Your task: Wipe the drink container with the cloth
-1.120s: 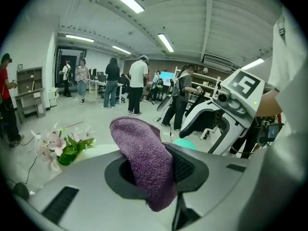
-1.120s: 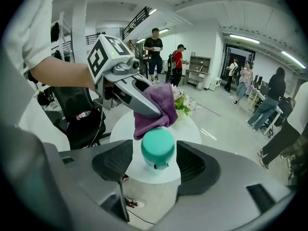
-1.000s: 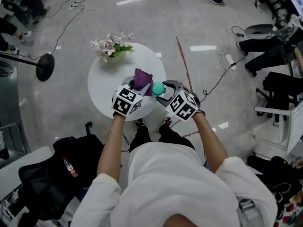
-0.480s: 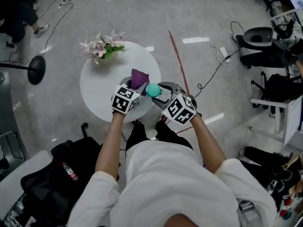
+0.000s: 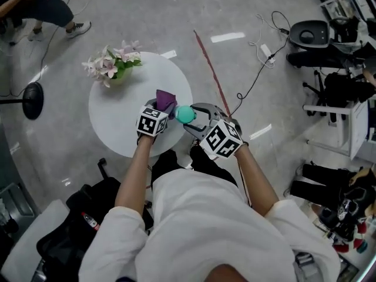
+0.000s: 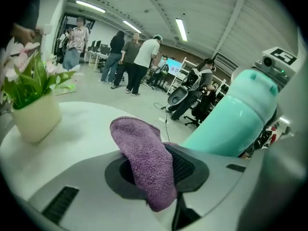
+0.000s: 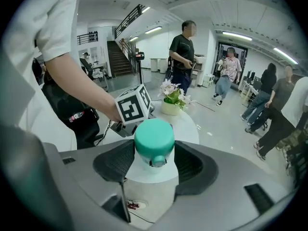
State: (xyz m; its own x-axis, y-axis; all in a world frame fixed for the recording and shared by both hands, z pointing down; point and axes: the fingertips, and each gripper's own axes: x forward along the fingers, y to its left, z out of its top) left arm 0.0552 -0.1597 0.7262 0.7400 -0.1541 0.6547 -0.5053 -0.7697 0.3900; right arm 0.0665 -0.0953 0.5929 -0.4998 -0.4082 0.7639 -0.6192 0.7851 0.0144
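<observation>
1. Over the near edge of the round white table (image 5: pixel 111 122), both grippers come together in the head view, right in front of the person.
2. I see the left gripper (image 6: pixel 161 172) with its jaws pinched tight on the purple cloth (image 6: pixel 144 153). The cloth bunches up out of the pads and flops forward over them.
3. The right gripper (image 7: pixel 153 163) has its jaws closed round the mint-green drink container (image 7: pixel 154 139), with a pad pressed against each side. A small round knob on the container's near end faces that camera.
4. The drink container is off the table. It is held up at a tilt above the table's near rim, just right of the cloth in the head view.
5. From the left gripper view, the container slants up along the right of the cloth, just beside it. I cannot tell whether the two are touching.
6. A pale flower pot (image 6: pixel 33 117) with pink and white blooms stands upright on the far side of the table, well apart from both grippers.
7. Cables (image 5: pixel 258 75) trail across the glossy floor (image 5: pixel 176 10) beyond the table, and people (image 6: pixel 139 64) stand about in the background.
</observation>
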